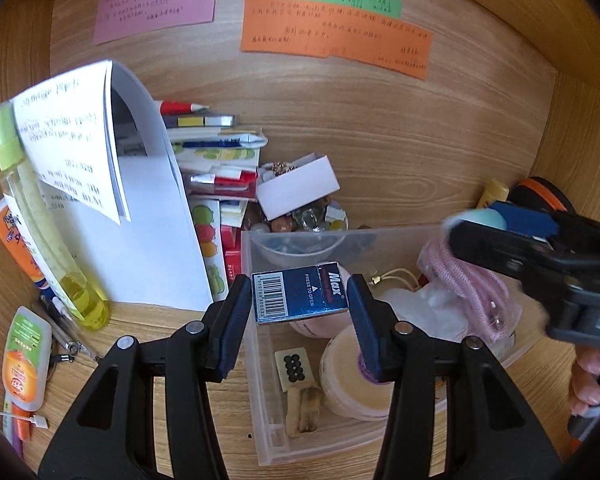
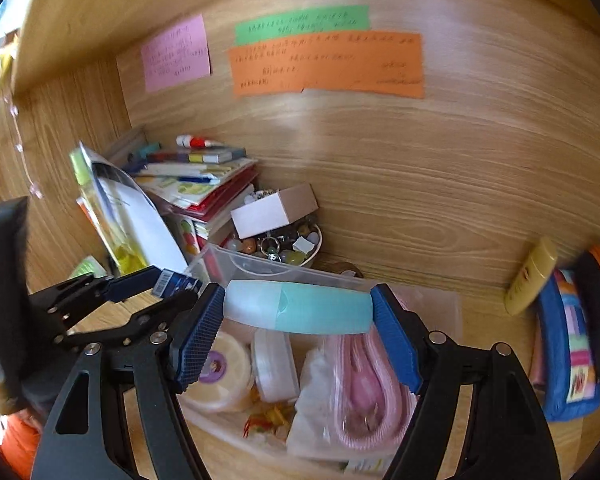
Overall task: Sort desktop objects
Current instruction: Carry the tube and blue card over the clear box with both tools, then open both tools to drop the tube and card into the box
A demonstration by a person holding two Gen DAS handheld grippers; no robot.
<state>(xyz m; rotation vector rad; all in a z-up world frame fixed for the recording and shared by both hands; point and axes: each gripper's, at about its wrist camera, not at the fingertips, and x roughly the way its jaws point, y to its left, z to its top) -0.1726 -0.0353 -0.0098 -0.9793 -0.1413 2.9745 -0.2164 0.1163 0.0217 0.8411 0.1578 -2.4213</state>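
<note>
My left gripper [image 1: 300,300] is shut on a small blue "Max" staple box [image 1: 300,294] and holds it above the clear plastic bin [image 1: 260,360]. My right gripper [image 2: 298,314] is shut on a pale teal tube [image 2: 300,310], held crosswise over the same bin [image 2: 268,266]. The right gripper also shows in the left wrist view [image 1: 532,252], at the right above the bin. The left gripper shows in the right wrist view [image 2: 152,284], at the left with the blue box. The bin holds a tape roll [image 1: 356,380], a pink cord [image 2: 364,384] and small items.
A white paper folder [image 1: 140,220], a yellow spray bottle [image 1: 48,232] and stacked stationery [image 1: 216,152] stand left of the bin. A bowl of beads with a white box [image 2: 276,212] sits behind it. A yellow tube [image 2: 532,280] and blue pouch [image 2: 568,352] lie right. Wooden walls close in.
</note>
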